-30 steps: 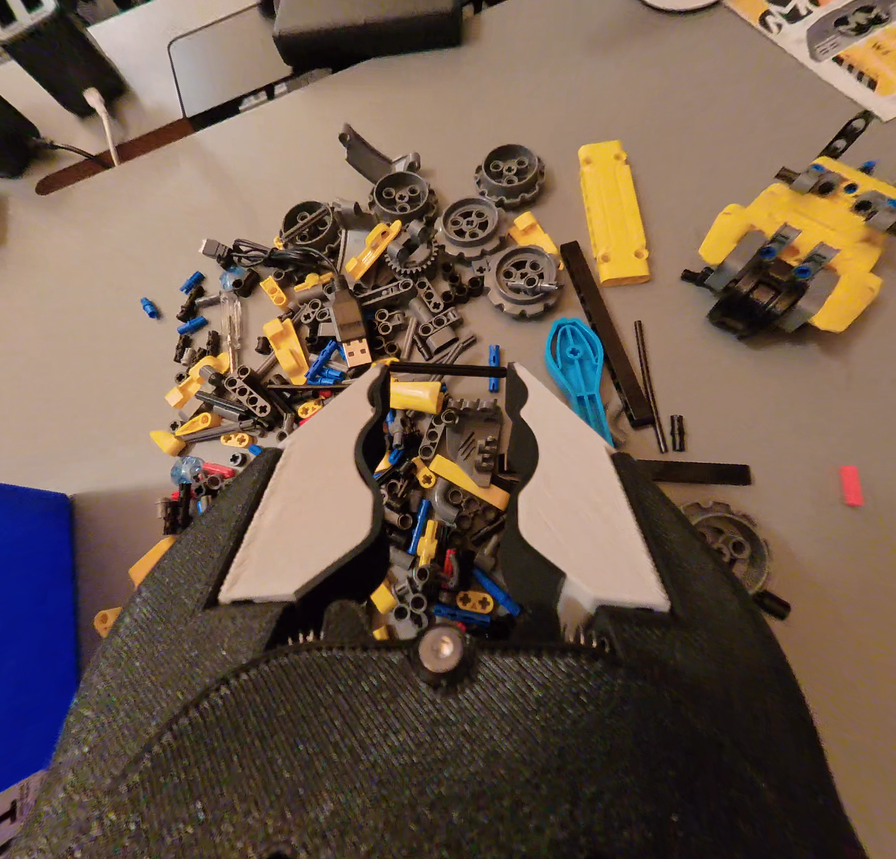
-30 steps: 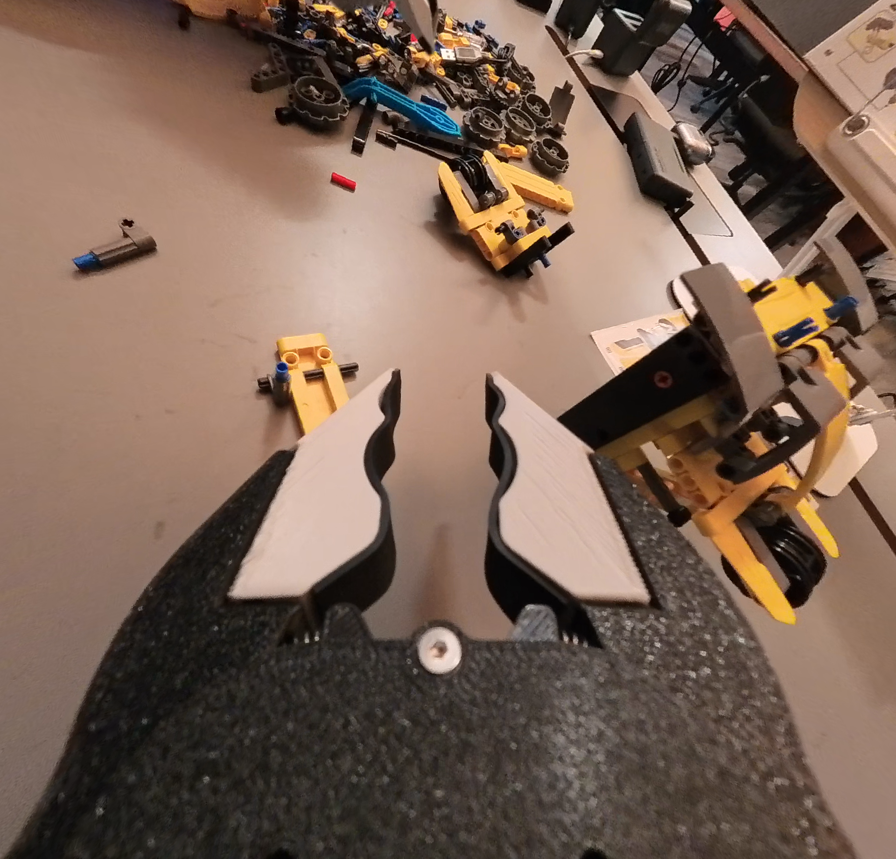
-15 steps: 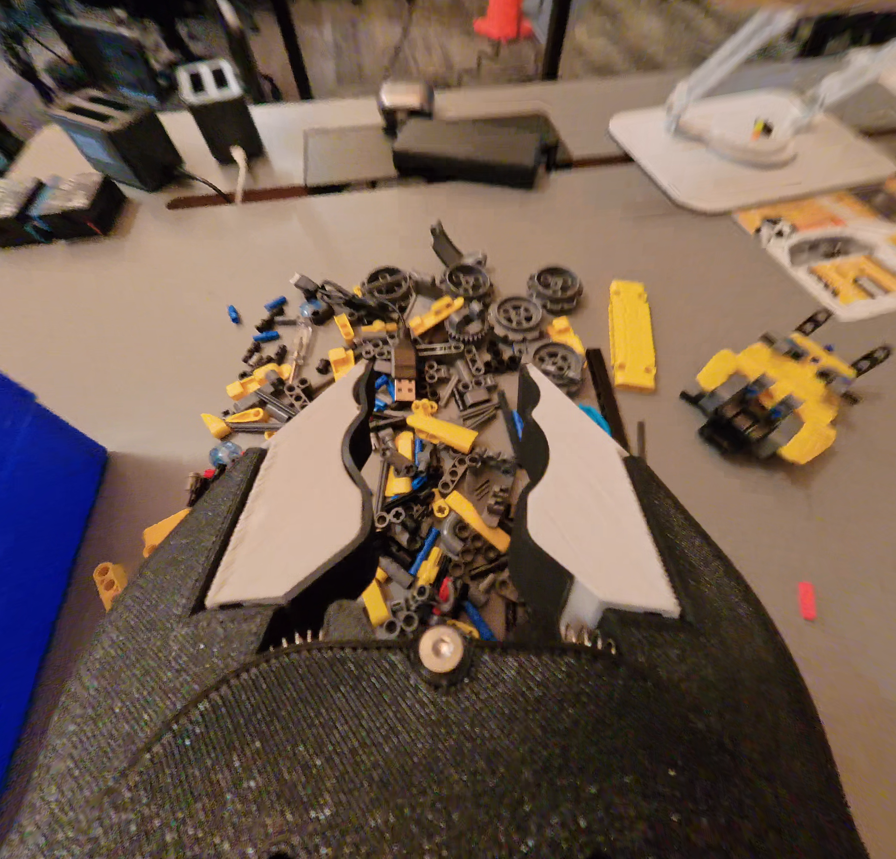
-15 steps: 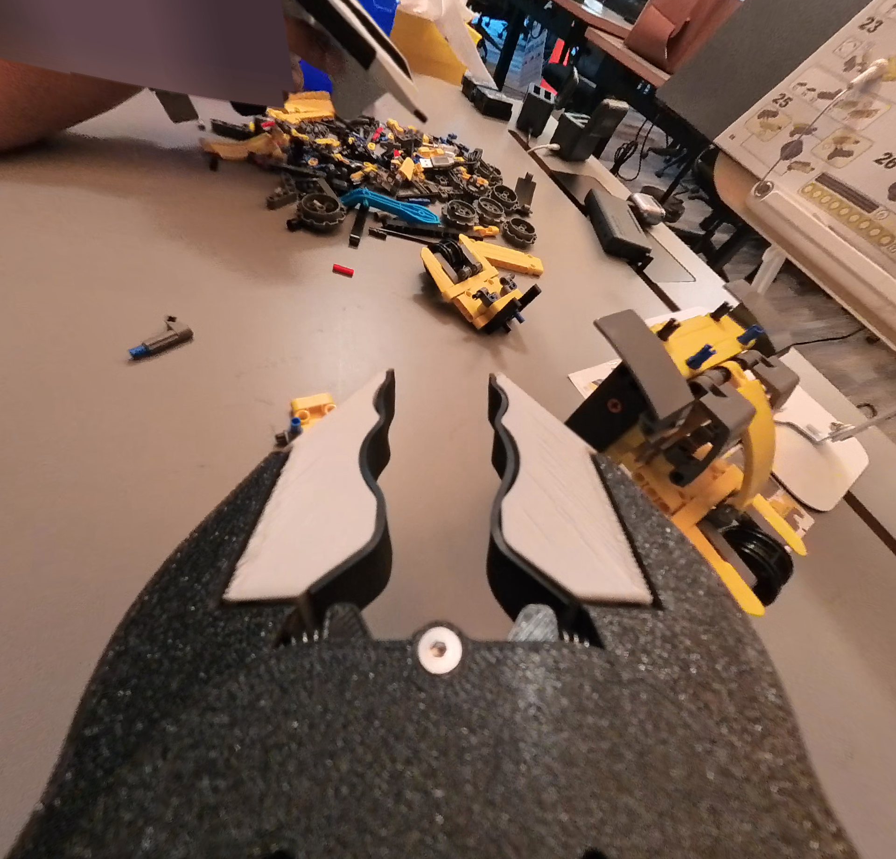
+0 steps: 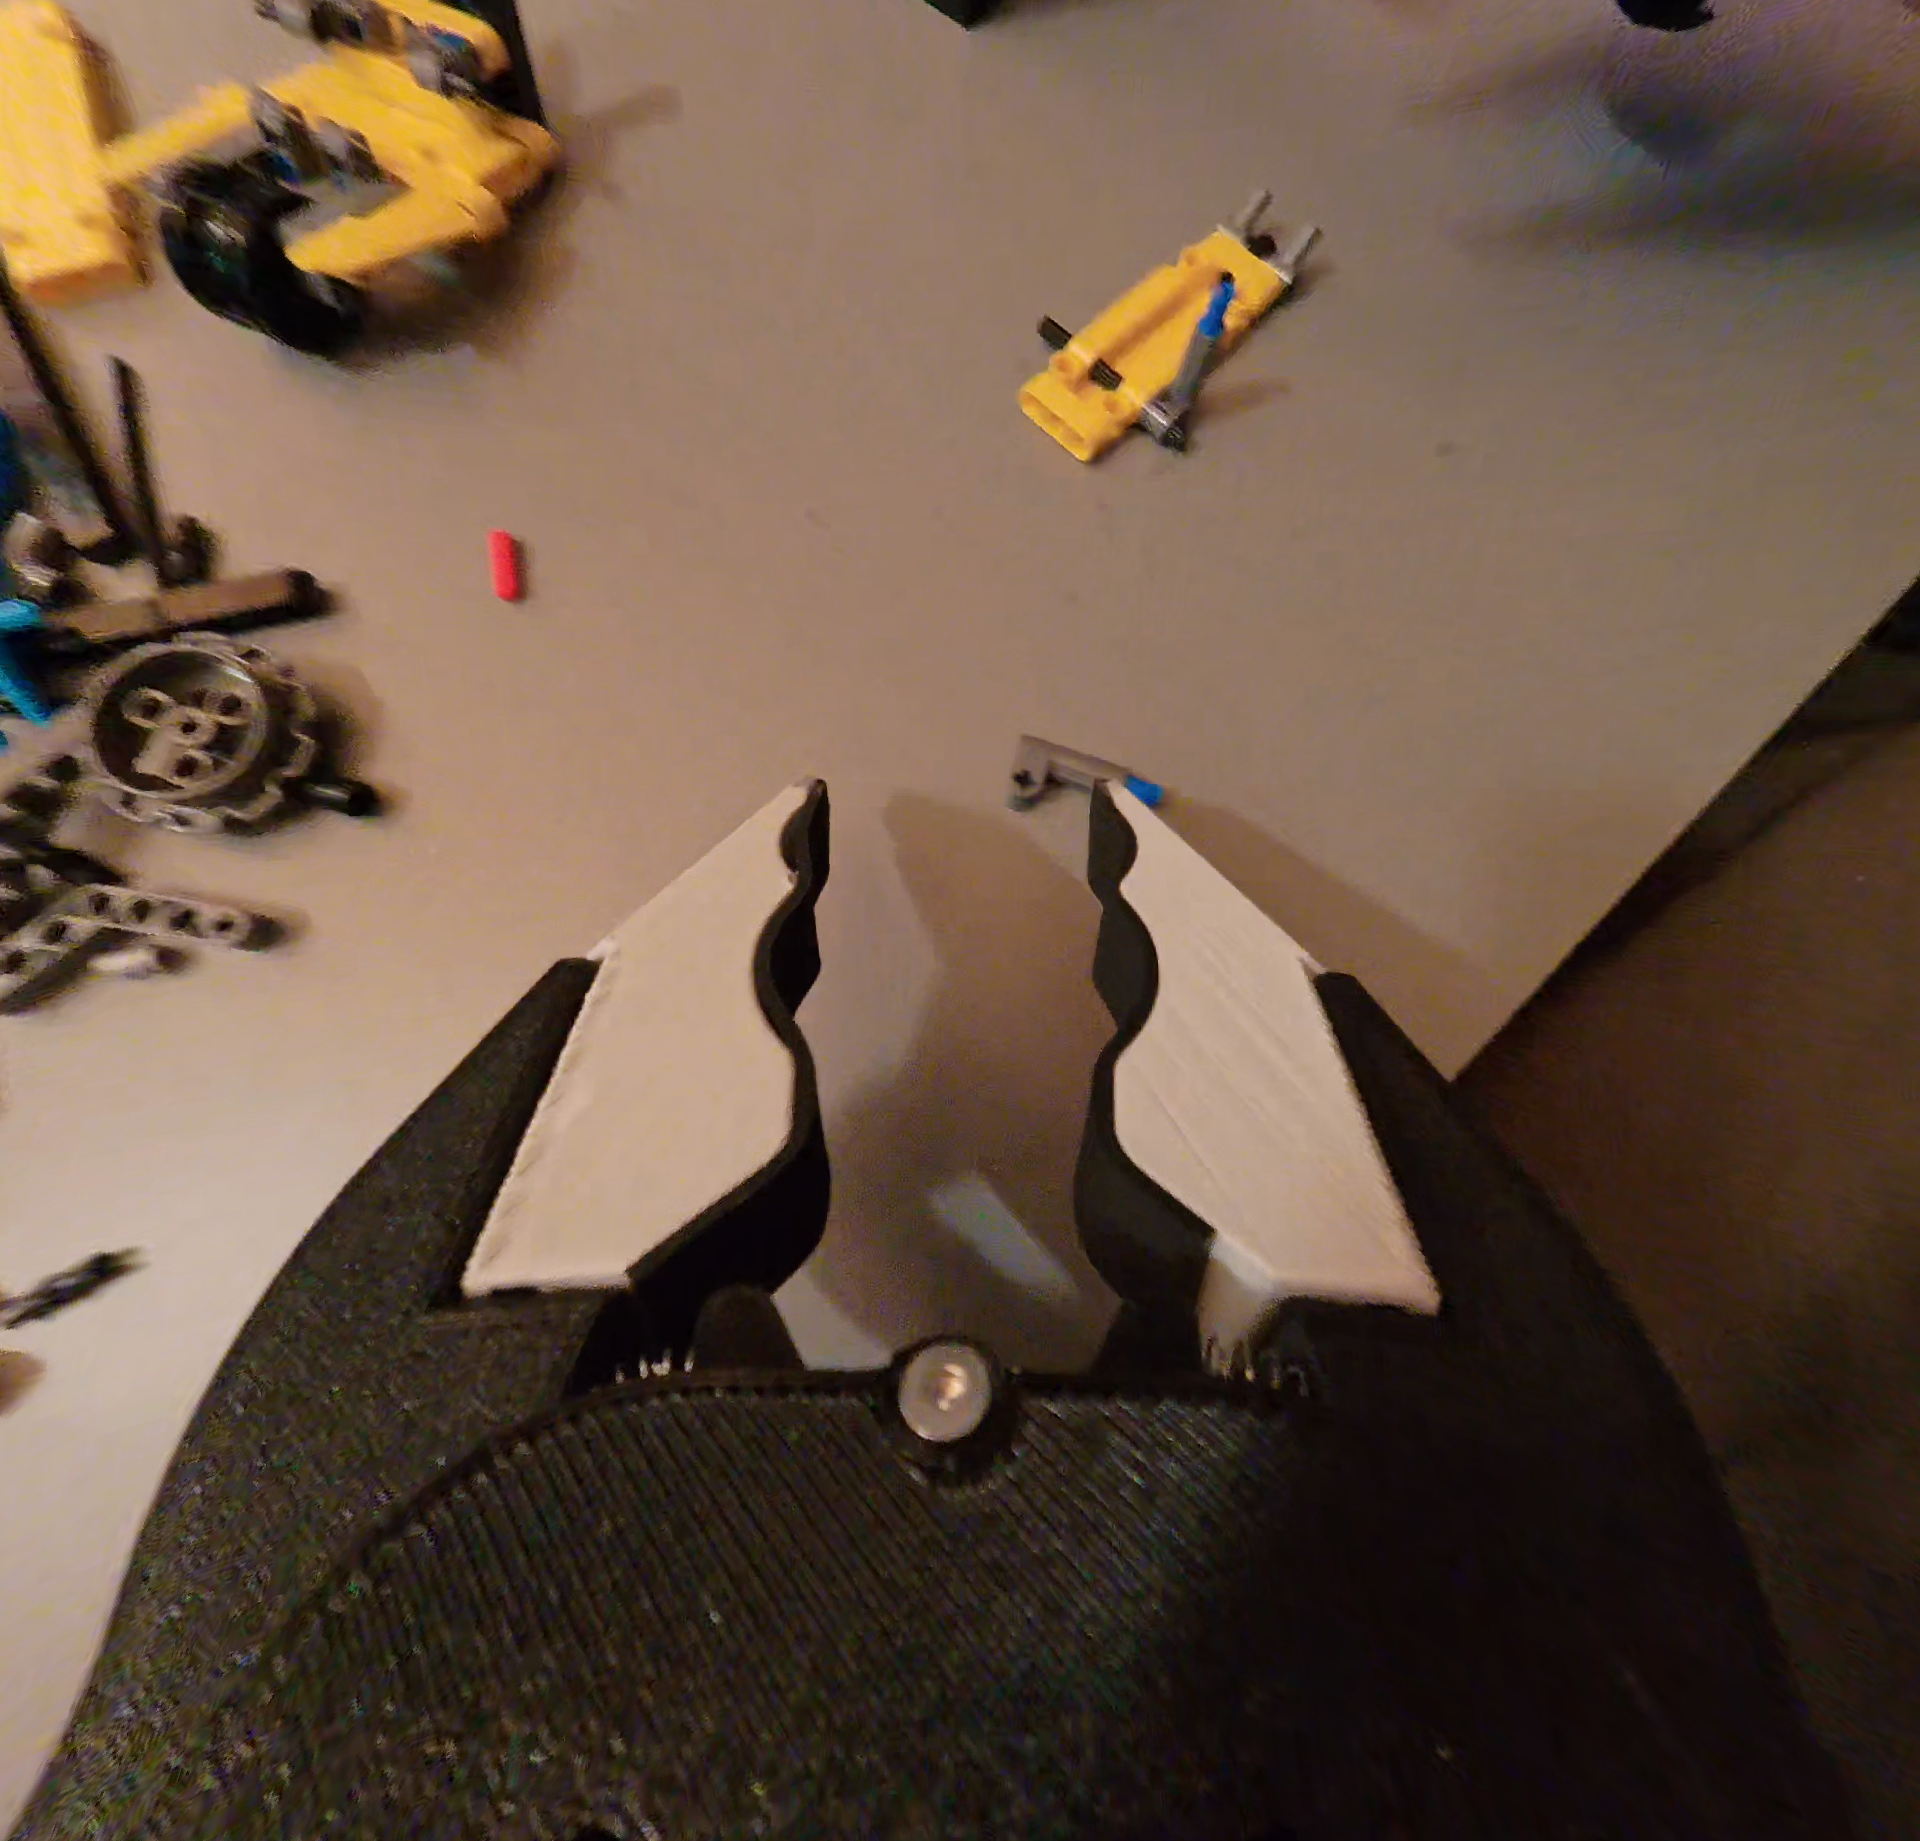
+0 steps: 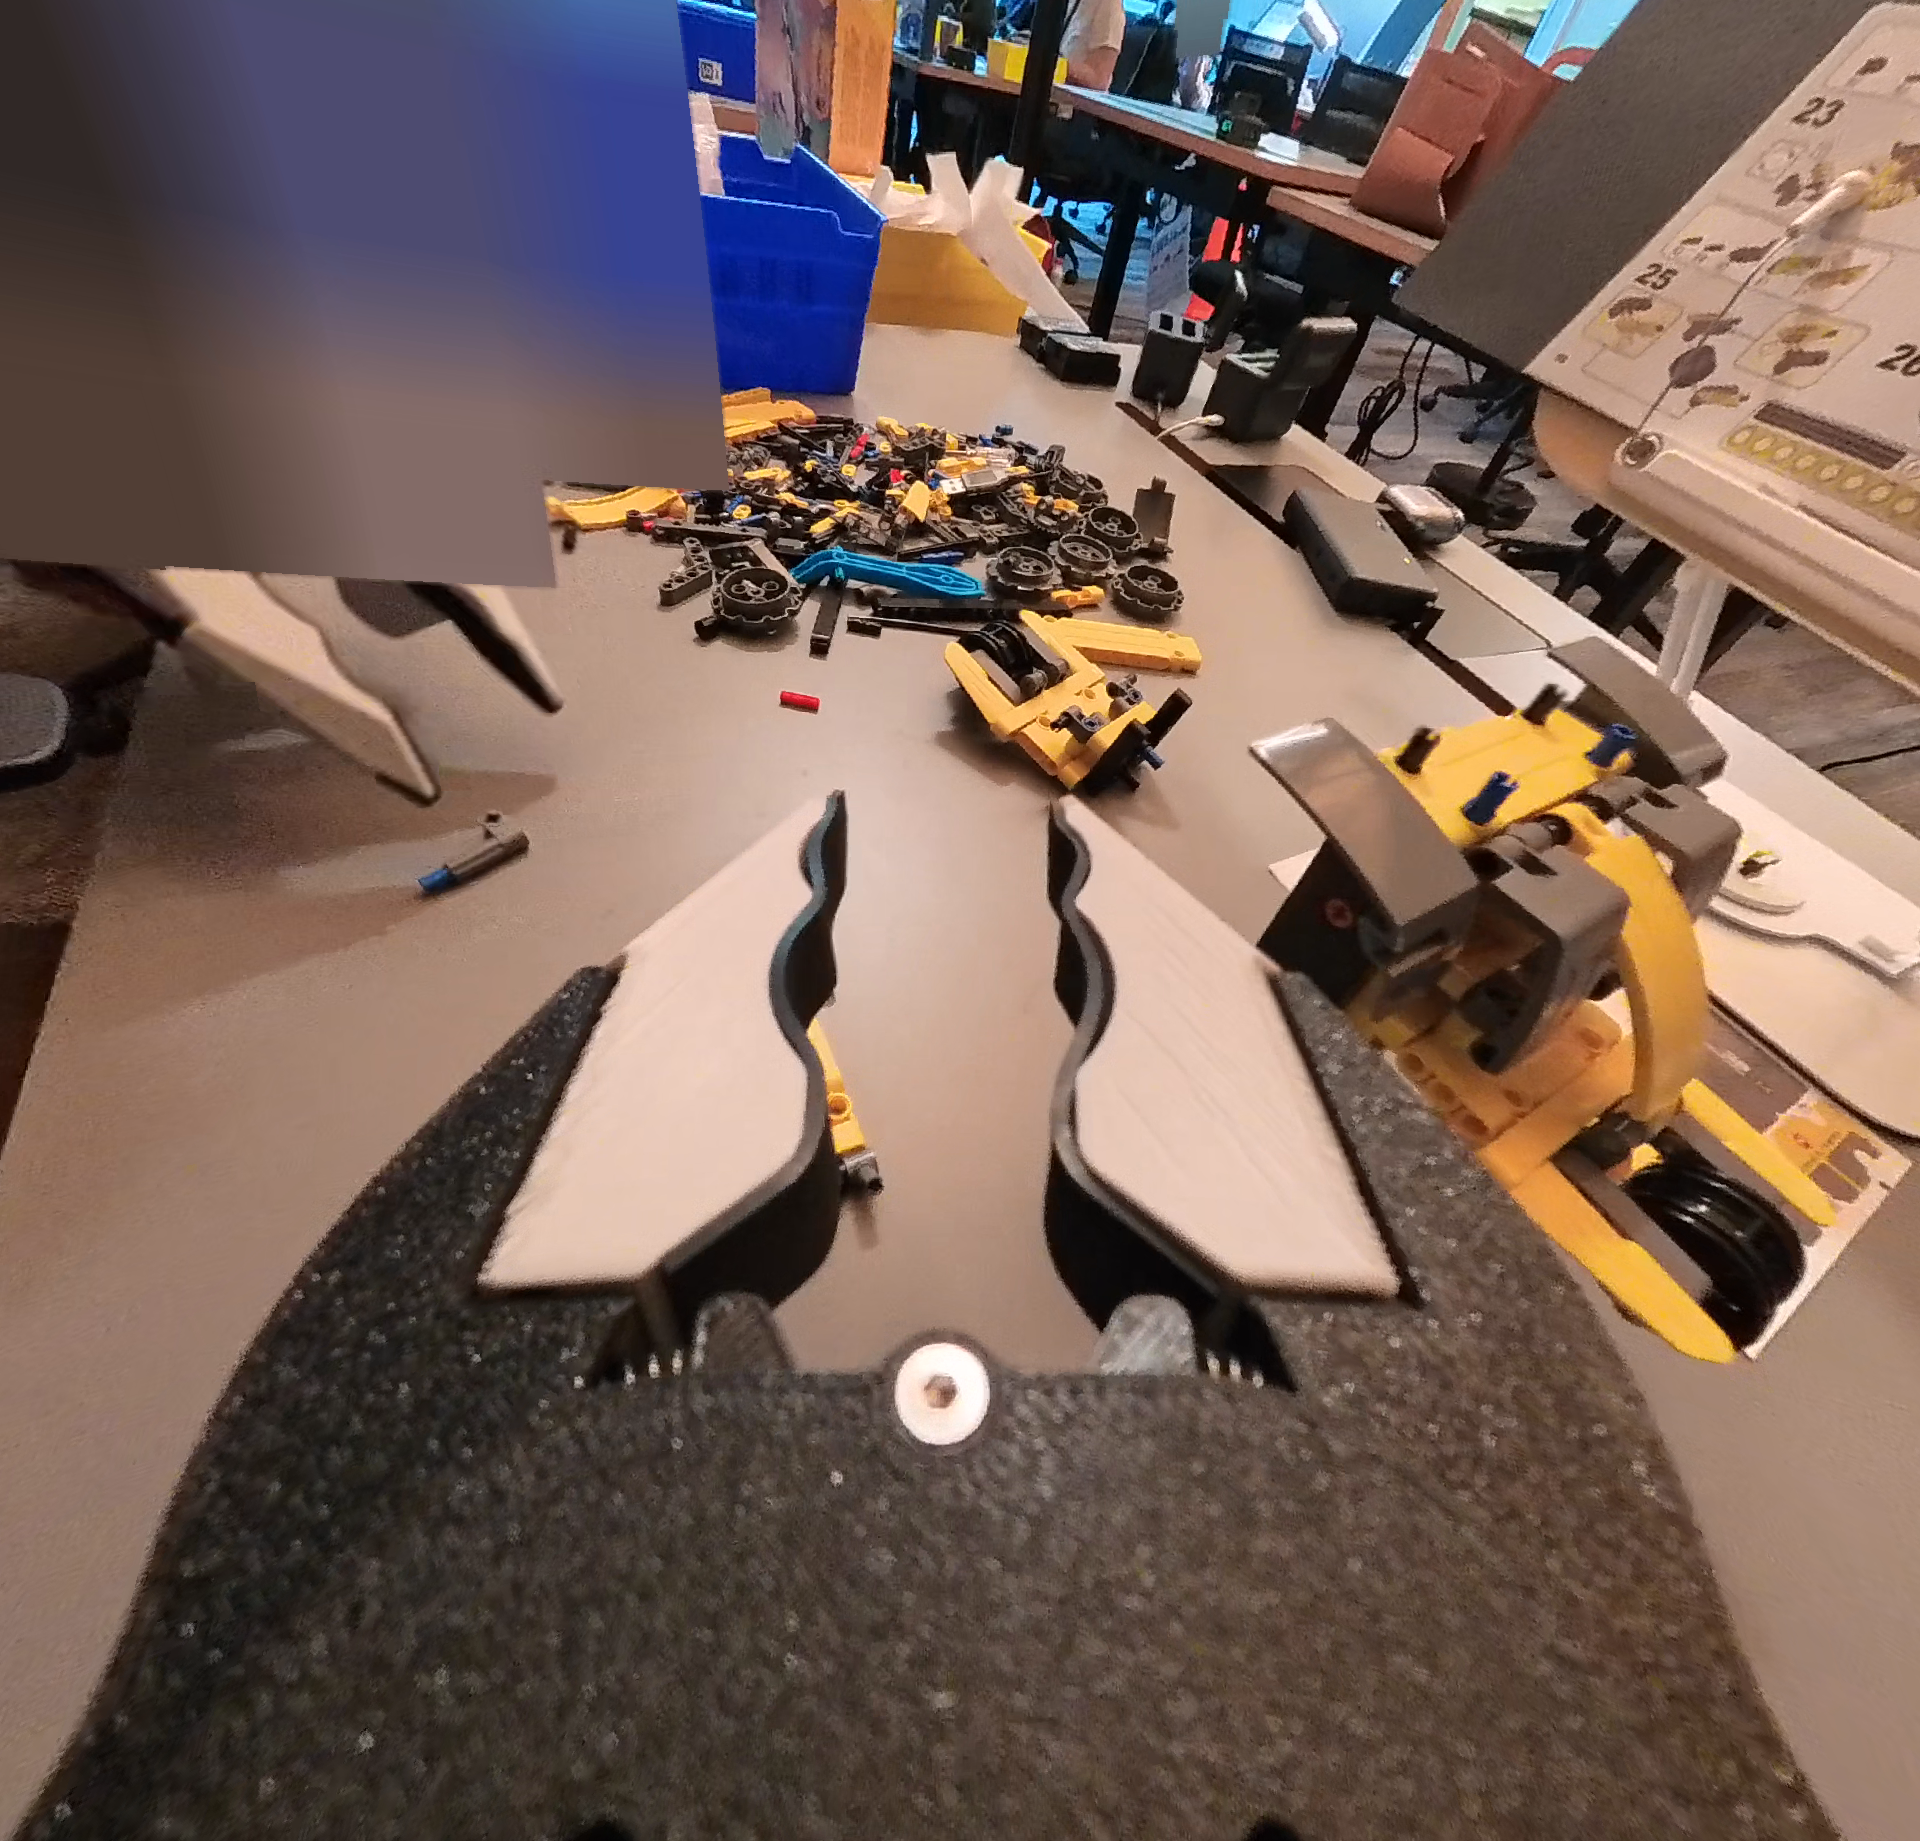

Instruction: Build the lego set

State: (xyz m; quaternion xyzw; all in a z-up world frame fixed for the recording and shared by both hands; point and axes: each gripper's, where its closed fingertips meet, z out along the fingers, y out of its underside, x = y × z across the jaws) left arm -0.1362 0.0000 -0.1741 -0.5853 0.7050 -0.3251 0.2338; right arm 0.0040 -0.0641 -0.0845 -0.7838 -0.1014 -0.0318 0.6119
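My left gripper [image 5: 961,794] is open and empty, low over the grey table [image 5: 831,389]. A small grey connector with a blue pin [image 5: 1070,768] lies just beyond its right fingertip, partly hidden by it. In the right wrist view the same connector [image 6: 473,856] lies just below the left gripper [image 6: 478,742]. My right gripper [image 6: 943,809] is open and empty above the table. A small yellow beam assembly [image 6: 847,1105] lies under its left finger, mostly hidden; it also shows in the left wrist view [image 5: 1153,347]. A large yellow model [image 6: 1507,960] stands close to its right finger.
A pile of loose parts [image 6: 914,513] with grey wheels [image 5: 197,731] lies farther along the table. A yellow sub-assembly [image 6: 1060,700] and a red pin [image 6: 798,700] lie near it. A blue bin [image 6: 779,274] stands behind. The table edge [image 5: 1558,960] runs close on the left gripper's right. There is about 20 cm between the tips of the two grippers.
My left gripper has swung away from above the parts pile to the grey connector near the table edge. My right gripper has tilted up and moved over the small yellow assembly. Both stay open.
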